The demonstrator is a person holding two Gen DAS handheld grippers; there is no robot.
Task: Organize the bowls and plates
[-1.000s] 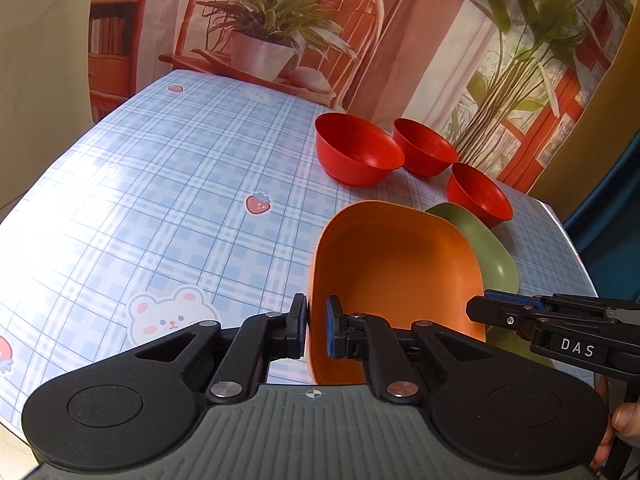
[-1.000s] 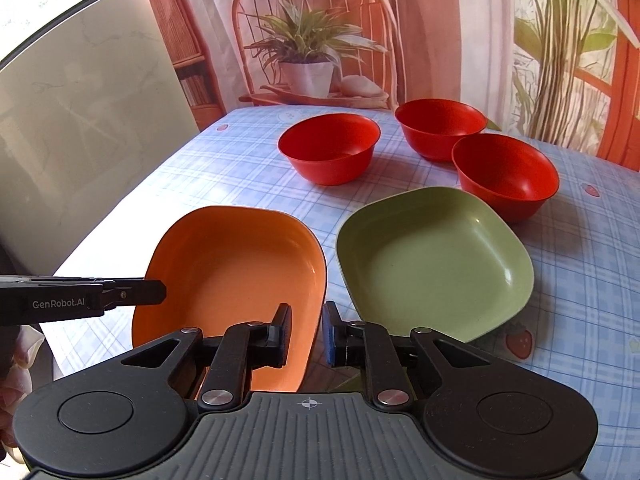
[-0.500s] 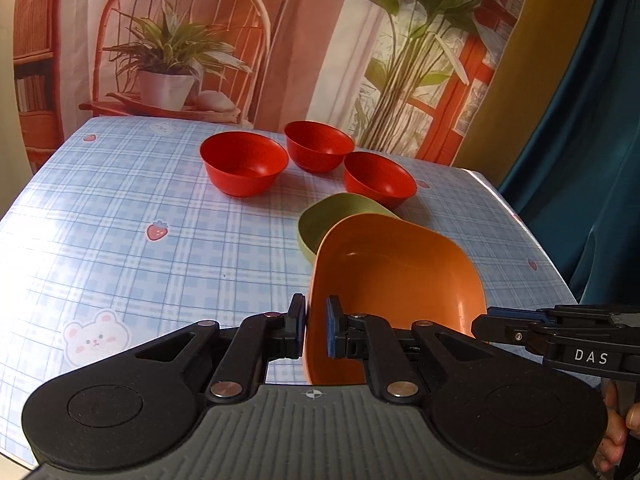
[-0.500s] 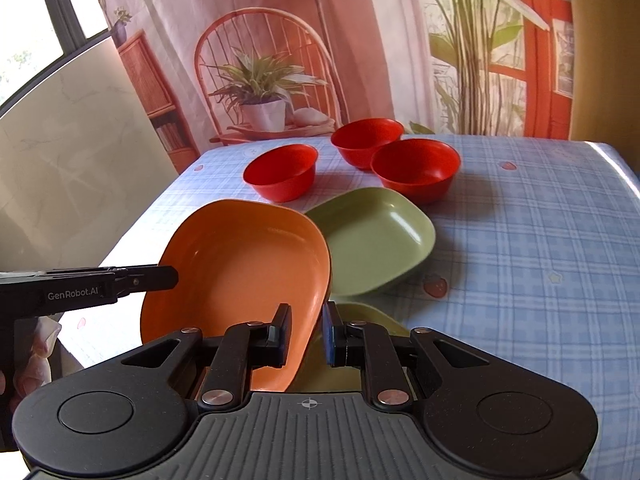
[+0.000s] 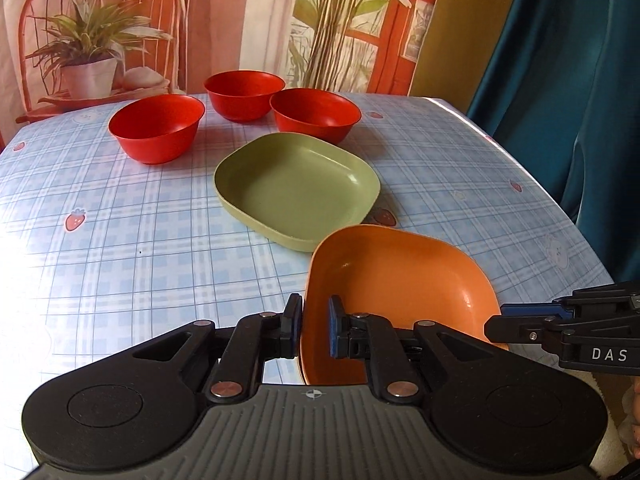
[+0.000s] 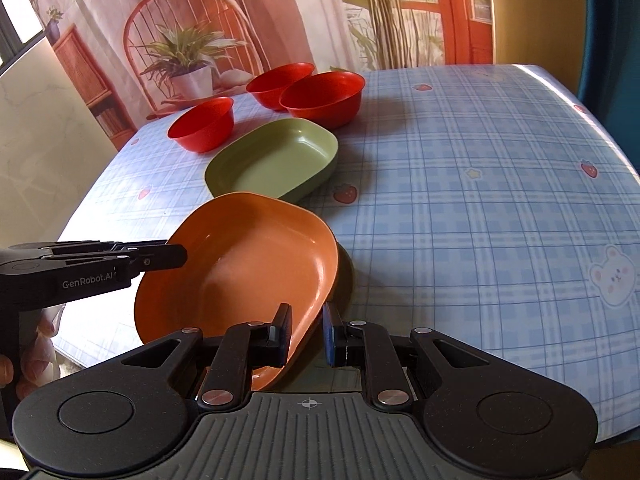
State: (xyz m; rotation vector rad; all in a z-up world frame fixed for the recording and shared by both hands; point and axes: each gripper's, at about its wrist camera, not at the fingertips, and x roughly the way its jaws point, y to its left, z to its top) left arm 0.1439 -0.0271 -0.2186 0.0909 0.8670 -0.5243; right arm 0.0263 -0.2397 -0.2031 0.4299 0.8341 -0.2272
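Lowered, orange plate (image 5: 396,280) sits in left gripper (image 5: 315,330).

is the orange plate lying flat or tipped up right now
Tipped up. The left tongs pinch the orange plate's rim, its gripped side raised.

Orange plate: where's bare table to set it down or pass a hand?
Bare cloth lies left of the green plate, nearer than the left red bowl, and on the wide right side toward the blue curtain. Crowded: the three red bowls and green plate cluster at far centre.
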